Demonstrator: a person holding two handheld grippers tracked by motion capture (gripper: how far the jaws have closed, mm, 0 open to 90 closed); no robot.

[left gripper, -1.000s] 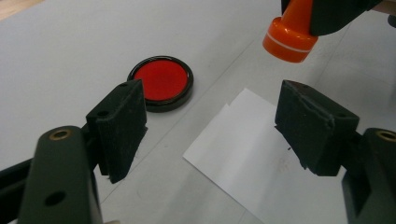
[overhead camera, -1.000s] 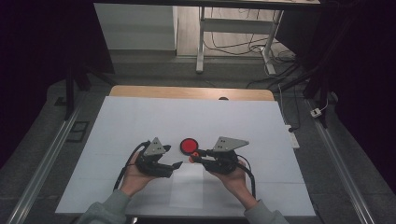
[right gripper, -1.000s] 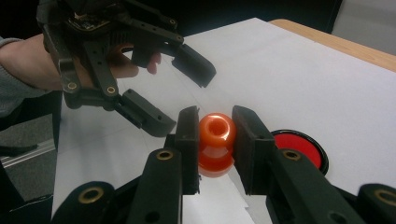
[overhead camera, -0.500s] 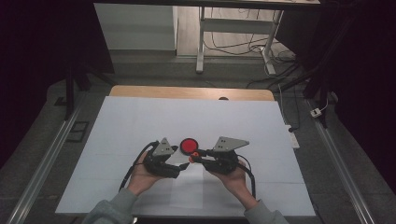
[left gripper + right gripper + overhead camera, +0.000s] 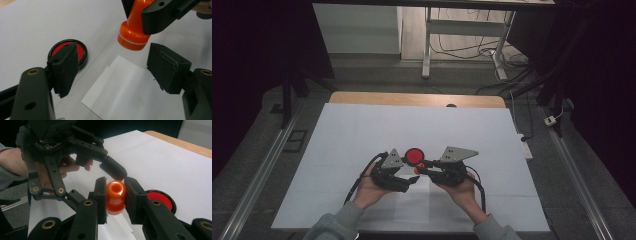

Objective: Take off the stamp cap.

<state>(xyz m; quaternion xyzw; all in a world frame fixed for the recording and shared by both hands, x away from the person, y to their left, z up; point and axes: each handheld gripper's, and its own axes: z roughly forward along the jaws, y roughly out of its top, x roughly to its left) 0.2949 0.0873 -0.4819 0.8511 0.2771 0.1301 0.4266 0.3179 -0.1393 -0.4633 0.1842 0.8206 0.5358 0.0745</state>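
Observation:
An orange stamp (image 5: 115, 195) with a round knob is clamped between the pads of my right gripper (image 5: 115, 192), held just above the white table; it also shows as the stamp (image 5: 420, 166) and the stamp (image 5: 133, 30). A red ink pad (image 5: 414, 156) in a black case lies just beyond both grippers, seen too as the ink pad (image 5: 80, 50). My left gripper (image 5: 116, 66) is open over a small white paper slip (image 5: 125, 87), with nothing between its pads. In the high view the left gripper (image 5: 408, 183) points right, facing the right gripper (image 5: 421, 169).
A large white sheet (image 5: 362, 130) covers the table, with a wooden edge (image 5: 412, 98) at the back. Metal rails (image 5: 257, 180) run along both sides. Table legs and cables (image 5: 452, 47) sit on the floor beyond.
The left gripper has shifted a little to the right, closer to the right gripper and the stamp. The right gripper and the ink pad have stayed put.

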